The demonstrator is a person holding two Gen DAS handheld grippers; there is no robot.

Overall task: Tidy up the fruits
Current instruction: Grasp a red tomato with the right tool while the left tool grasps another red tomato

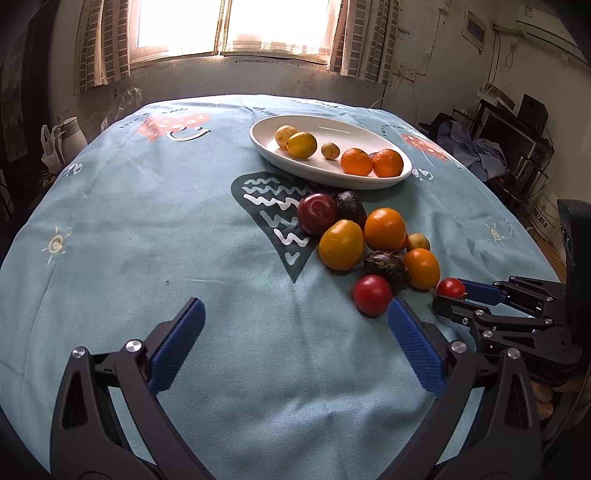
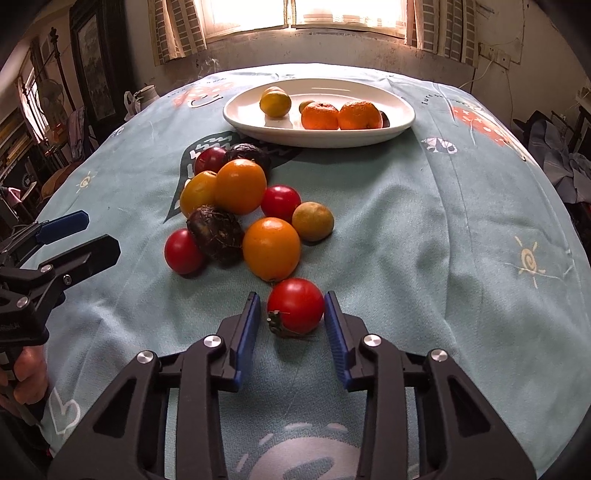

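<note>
A white oval plate (image 1: 384,179) (image 2: 400,125) at the far side of the table holds two mandarins (image 1: 356,161) (image 2: 320,116) and several small yellow fruits (image 1: 302,144). A pile of loose fruits (image 1: 384,229) (image 2: 240,186) lies on the cloth in front of it: oranges, red tomatoes, dark passion fruits. My right gripper (image 2: 291,312) (image 1: 452,293) is open around a red tomato (image 2: 295,305) (image 1: 450,287); the right pad touches it, the left stands a little apart. My left gripper (image 1: 295,314) (image 2: 99,236) is open and empty, left of the pile, close to another red tomato (image 1: 372,294) (image 2: 183,251).
The table wears a light blue printed cloth (image 1: 184,229) (image 2: 424,229). A window with curtains (image 1: 236,29) is behind it. A white jug (image 1: 70,136) stands off the far left edge; cluttered shelves (image 1: 509,147) are at the right.
</note>
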